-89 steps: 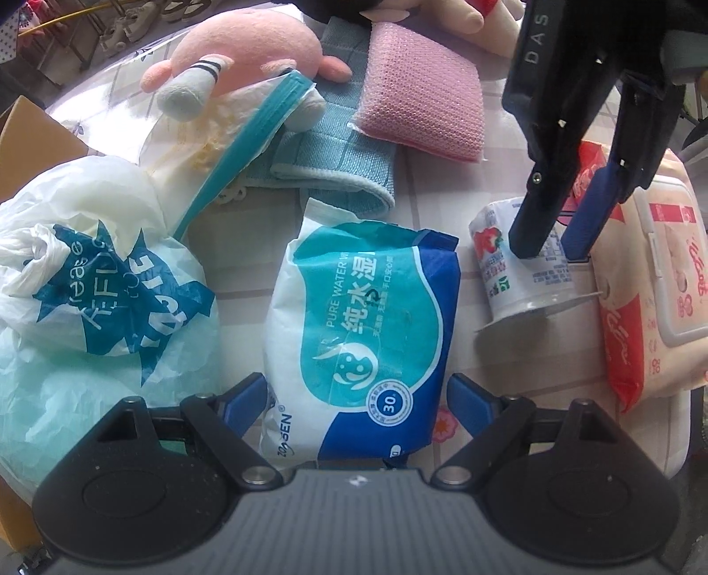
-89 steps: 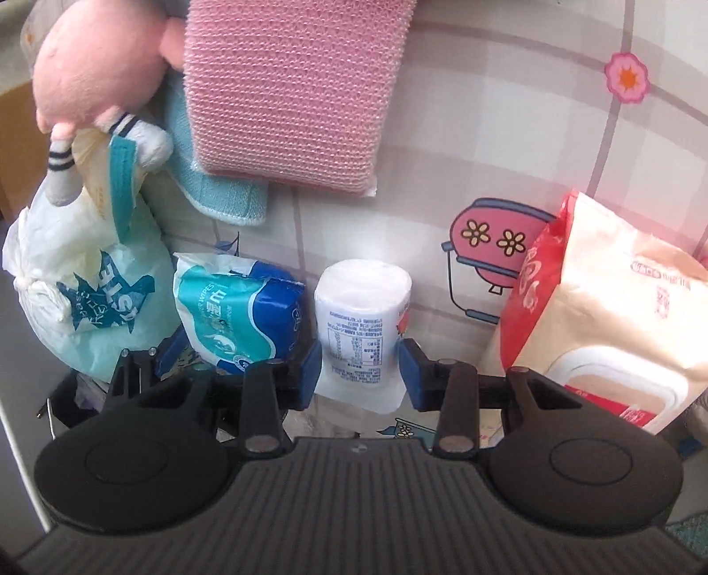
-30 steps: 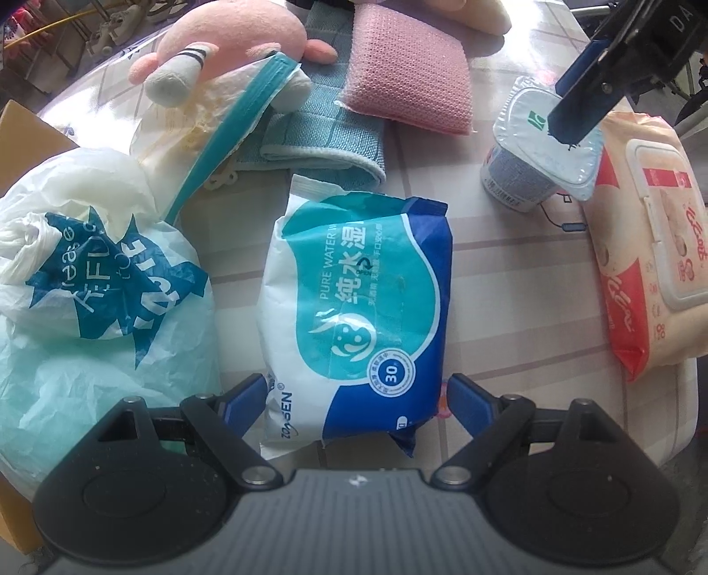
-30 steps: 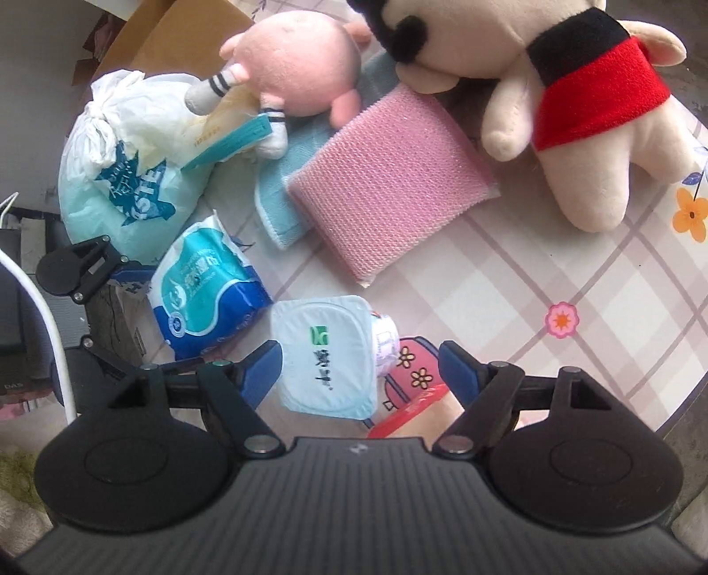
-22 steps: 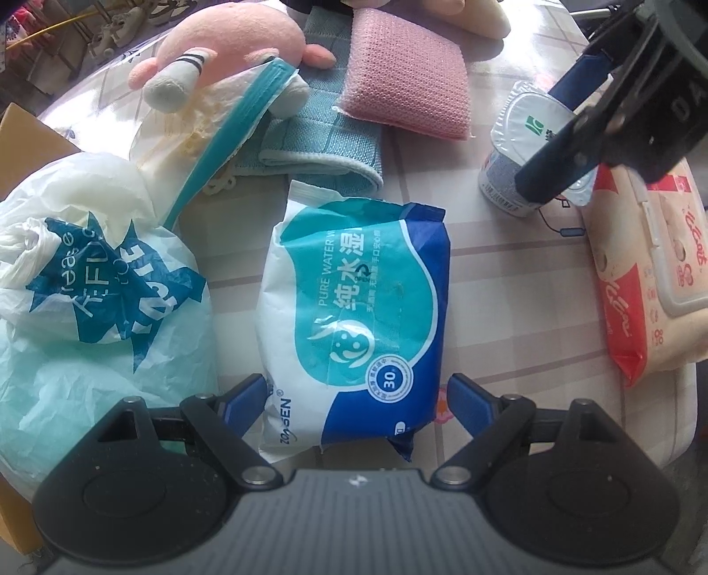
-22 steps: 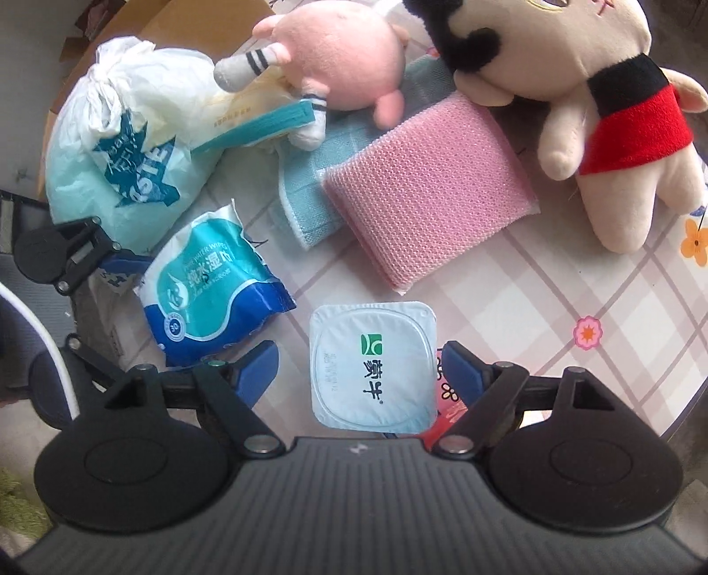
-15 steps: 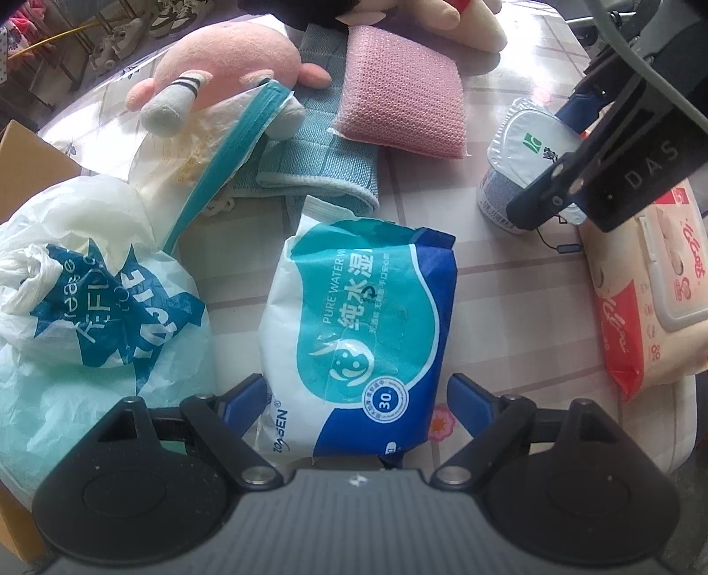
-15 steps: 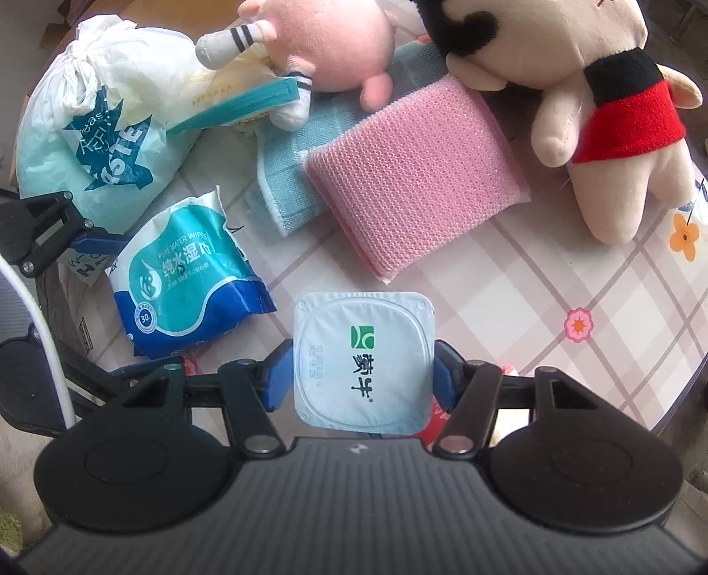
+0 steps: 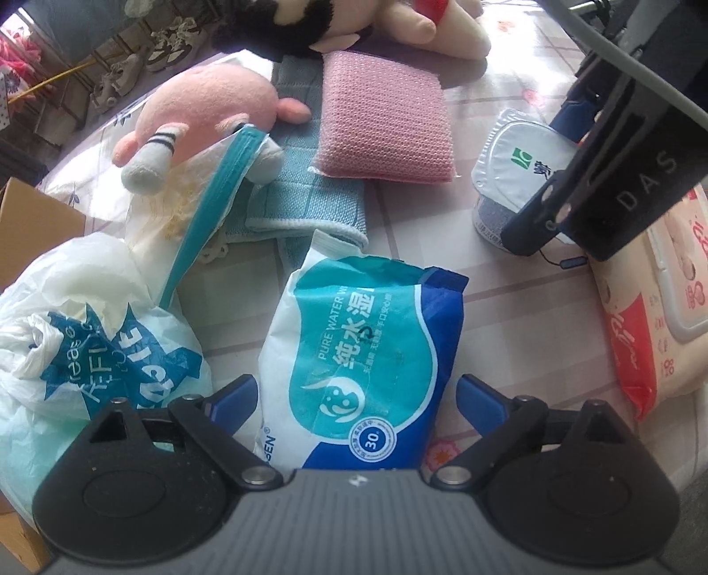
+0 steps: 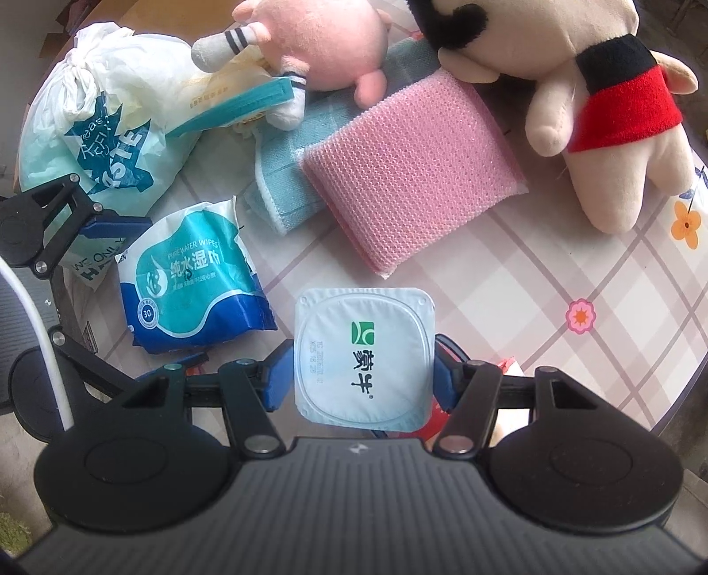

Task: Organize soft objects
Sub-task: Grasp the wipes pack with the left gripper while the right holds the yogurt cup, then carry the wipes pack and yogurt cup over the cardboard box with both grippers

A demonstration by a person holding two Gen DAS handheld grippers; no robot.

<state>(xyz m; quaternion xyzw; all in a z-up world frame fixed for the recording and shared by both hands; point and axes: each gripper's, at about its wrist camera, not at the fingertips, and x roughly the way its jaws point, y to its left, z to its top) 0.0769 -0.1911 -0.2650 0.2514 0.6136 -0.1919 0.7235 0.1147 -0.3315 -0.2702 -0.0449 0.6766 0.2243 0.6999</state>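
Note:
A blue and white wet wipes pack point(image 9: 367, 354) lies flat on the checked tablecloth point(image 9: 509, 309). My left gripper point(image 9: 358, 393) points straight down over its near end. Its jaws are opening, one blue pad on each side of the pack, and neither pad presses on it. A white yogurt cup point(image 10: 363, 358) stands upright, its foil lid facing up. My right gripper point(image 10: 363, 376) is shut on the cup's sides. In the left wrist view the cup point(image 9: 517, 159) shows at the upper right under the right tool.
A pink sponge point(image 10: 416, 177) lies on a blue cloth point(image 10: 283, 177). Behind are a pink plush point(image 10: 318, 40) and a beige plush in red point(image 10: 597, 110). A knotted plastic bag point(image 10: 88, 124) sits left, a red wipes pack point(image 9: 655, 318) right, a cardboard box point(image 9: 35, 230) far left.
The right jaws, wide around the cup a second ago, have come in onto its sides. The left gripper has shifted a little over the wipes pack and its jaws stand slightly wider.

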